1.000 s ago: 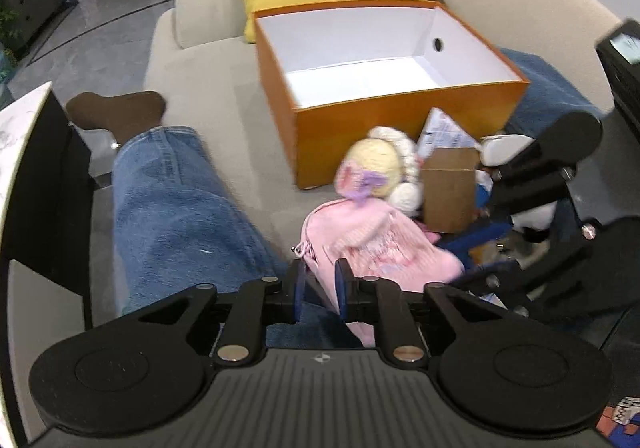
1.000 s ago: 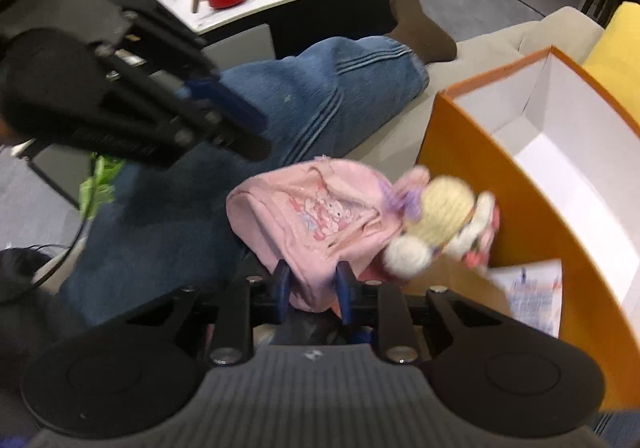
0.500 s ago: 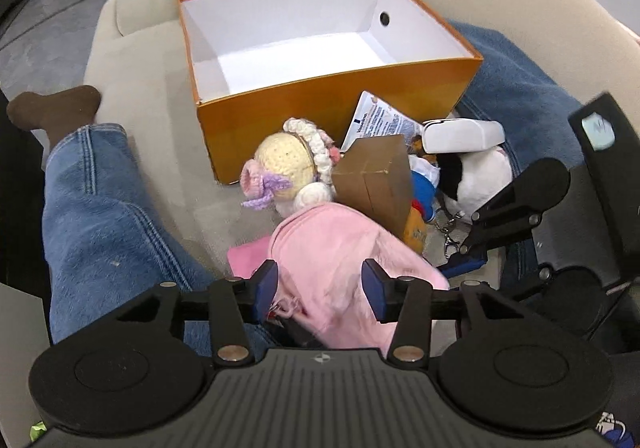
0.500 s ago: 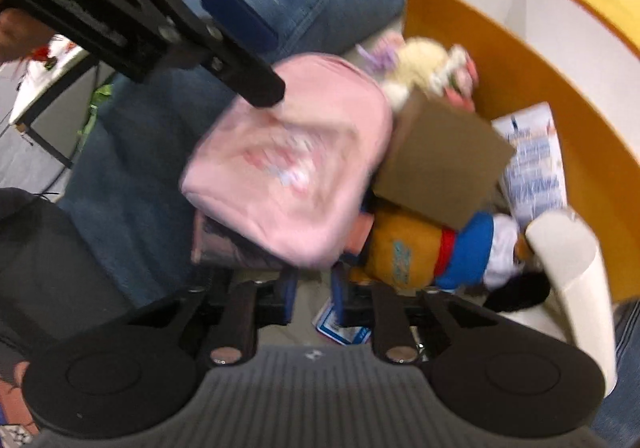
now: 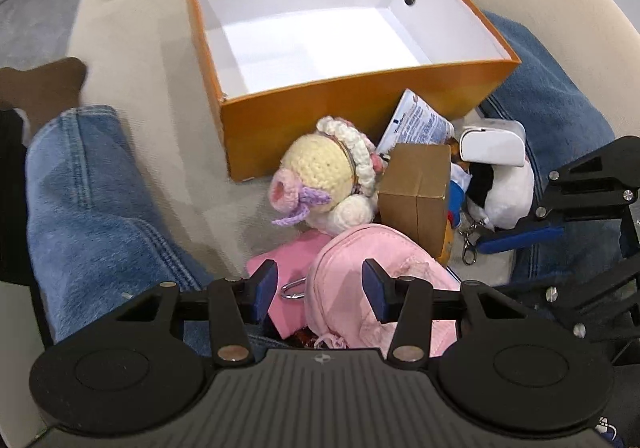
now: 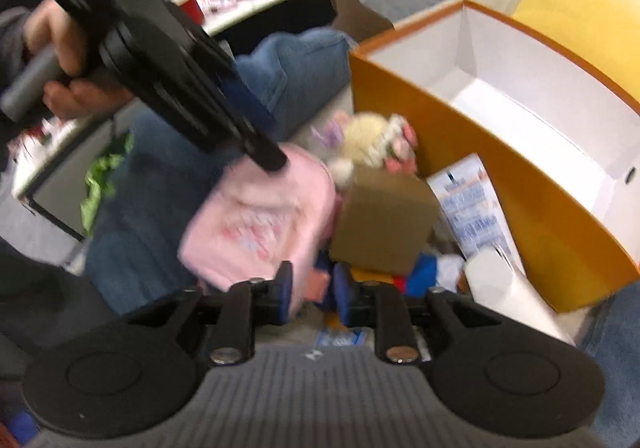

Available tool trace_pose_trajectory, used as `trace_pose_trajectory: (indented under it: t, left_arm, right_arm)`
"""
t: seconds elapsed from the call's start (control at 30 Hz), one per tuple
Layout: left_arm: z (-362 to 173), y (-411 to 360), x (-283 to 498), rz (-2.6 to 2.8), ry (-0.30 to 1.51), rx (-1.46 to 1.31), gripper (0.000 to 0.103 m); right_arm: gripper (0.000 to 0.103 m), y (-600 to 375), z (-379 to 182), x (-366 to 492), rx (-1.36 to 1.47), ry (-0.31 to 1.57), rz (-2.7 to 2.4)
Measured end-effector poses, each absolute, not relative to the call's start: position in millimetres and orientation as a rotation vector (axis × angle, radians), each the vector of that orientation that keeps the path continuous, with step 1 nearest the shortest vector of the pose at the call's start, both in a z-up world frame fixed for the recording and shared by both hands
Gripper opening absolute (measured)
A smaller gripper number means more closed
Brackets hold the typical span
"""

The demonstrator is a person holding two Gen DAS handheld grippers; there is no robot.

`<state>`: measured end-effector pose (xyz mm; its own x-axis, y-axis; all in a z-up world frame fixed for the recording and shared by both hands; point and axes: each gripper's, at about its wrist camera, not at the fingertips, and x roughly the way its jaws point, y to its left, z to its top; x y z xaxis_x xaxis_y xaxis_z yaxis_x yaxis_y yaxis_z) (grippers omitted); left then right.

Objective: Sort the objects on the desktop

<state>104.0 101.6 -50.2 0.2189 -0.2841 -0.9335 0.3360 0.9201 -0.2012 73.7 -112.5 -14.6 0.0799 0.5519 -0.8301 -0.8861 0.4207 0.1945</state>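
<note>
- Two views inspected. Left wrist view: left gripper (image 5: pixel 319 290) jaws stand apart over the pink pouch (image 5: pixel 372 288), pads clear of it. Far of the pouch lie a crocheted doll (image 5: pixel 324 178), a brown carton (image 5: pixel 416 188) and a white case (image 5: pixel 490 146), all just near of the orange box (image 5: pixel 340 120) on the sofa (image 5: pixel 160 60).
- Right wrist view (blurred): right gripper (image 6: pixel 313 294) jaws are opening, nothing clamped; the pouch's near edge sits beside the left pad.
</note>
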Motion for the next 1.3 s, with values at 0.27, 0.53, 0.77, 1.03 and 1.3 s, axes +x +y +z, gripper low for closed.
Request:
trace_pose_trajectory:
  t: [0.27, 0.53, 0.77, 1.03, 1.3]
  left_arm:
    - [-70.8, 102.9, 124.4, -0.582, 1.350, -0.029, 0.054]
    - [-52.7, 91.6, 109.6, -0.597, 1.310, -0.029, 0.026]
    - [-3.5, 91.7, 57.6, -0.501, 1.150, 0.020, 0.019]
    - [45.5, 132.1, 28.1, -0.222, 0.972, 0.027, 0.018]
    - [45.3, 157.5, 24.5, -0.024, 0.951, 0.043, 0.018]
  right_arm:
    - [0.030, -84.6, -37.9, 78.4, -0.458, 1.069, 1.105]
    - [0.031, -95.6, -46.8, 80.8, -0.442, 1.104, 1.088]
    - [0.032, -102.3, -28.0, 71.3, -0.416, 1.048, 1.114]
    - [0.032, -90.0, -0.9, 67.9, -0.408, 0.972, 1.152]
    - [0.032, -51.5, 2.0, 63.2, -0.499, 0.946, 1.208]
